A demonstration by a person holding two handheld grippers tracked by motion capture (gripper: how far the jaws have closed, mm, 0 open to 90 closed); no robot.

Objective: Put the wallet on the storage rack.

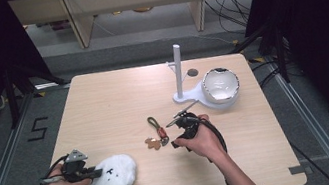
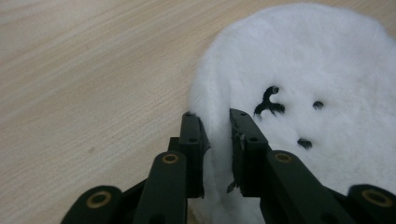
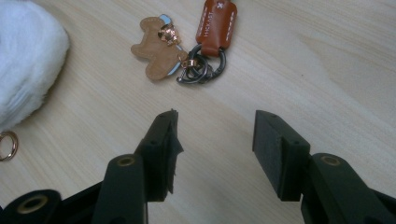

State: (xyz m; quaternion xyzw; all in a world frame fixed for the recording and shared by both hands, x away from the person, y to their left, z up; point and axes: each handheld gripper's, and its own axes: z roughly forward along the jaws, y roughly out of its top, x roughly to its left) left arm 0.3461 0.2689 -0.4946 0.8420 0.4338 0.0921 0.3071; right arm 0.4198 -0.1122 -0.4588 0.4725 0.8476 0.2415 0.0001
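Keychain (image 3: pixel 187 44) lies on counter (image 1: pixel 104 107) just ahead of right hand-held gripper (image 3: pixel 215 135), jaws spread wide, empty; left hand-held gripper (image 2: pixel 217 135) pinches white plush (image 2: pixel 299 70) edge.

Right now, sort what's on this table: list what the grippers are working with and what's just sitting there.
In play:
- fluffy white plush keychain, pinched at its edge by the left gripper
- brown leather-strap keychain with a bear charm, just ahead of the open right gripper

Probably idle, though the stand may be the hanging spot:
- white peg stand
- glossy white bowl
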